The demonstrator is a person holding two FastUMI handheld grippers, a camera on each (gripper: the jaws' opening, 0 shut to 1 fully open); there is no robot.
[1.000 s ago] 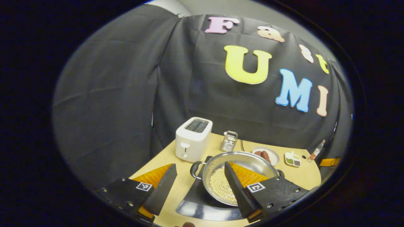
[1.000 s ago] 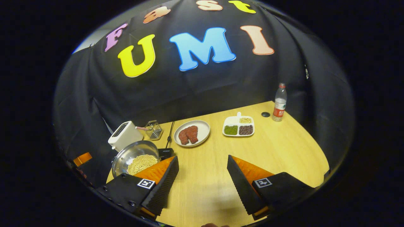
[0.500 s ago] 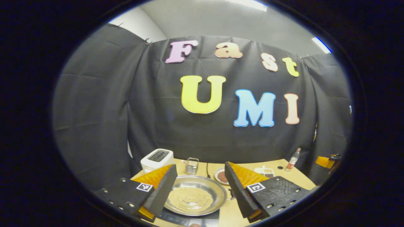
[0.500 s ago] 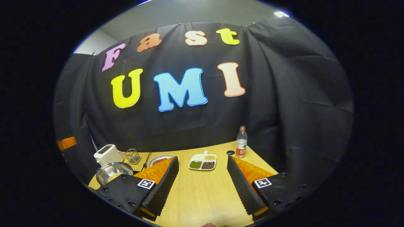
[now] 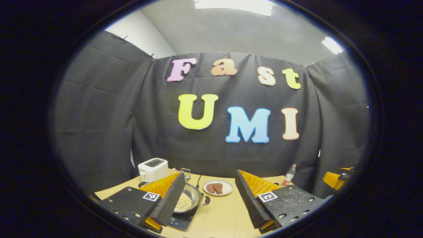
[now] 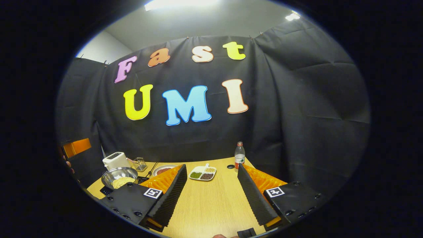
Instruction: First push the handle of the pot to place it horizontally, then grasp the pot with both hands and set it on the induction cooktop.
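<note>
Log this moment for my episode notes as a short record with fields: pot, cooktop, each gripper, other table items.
pot: steel pot holding pale grains, resting on the cooktop
cooktop: dark induction cooktop, near the table's left edge
left gripper: open, empty, raised above the table
right gripper: open, empty, over bare table
other items: toaster, plate of meat, divided dish, bottle

Left gripper view: raised above the near edge of the table [image 5: 221,215], facing level toward the far cloth wall; table low in picture.
Right gripper view: likewise from the near edge, further right, facing the far wall.
Shared: pot [image 5: 190,199] [image 6: 119,175], toaster [image 5: 152,169] [image 6: 115,160], plate [image 5: 217,187] [image 6: 164,169], bottle [image 5: 288,175] [image 6: 239,155].
</note>
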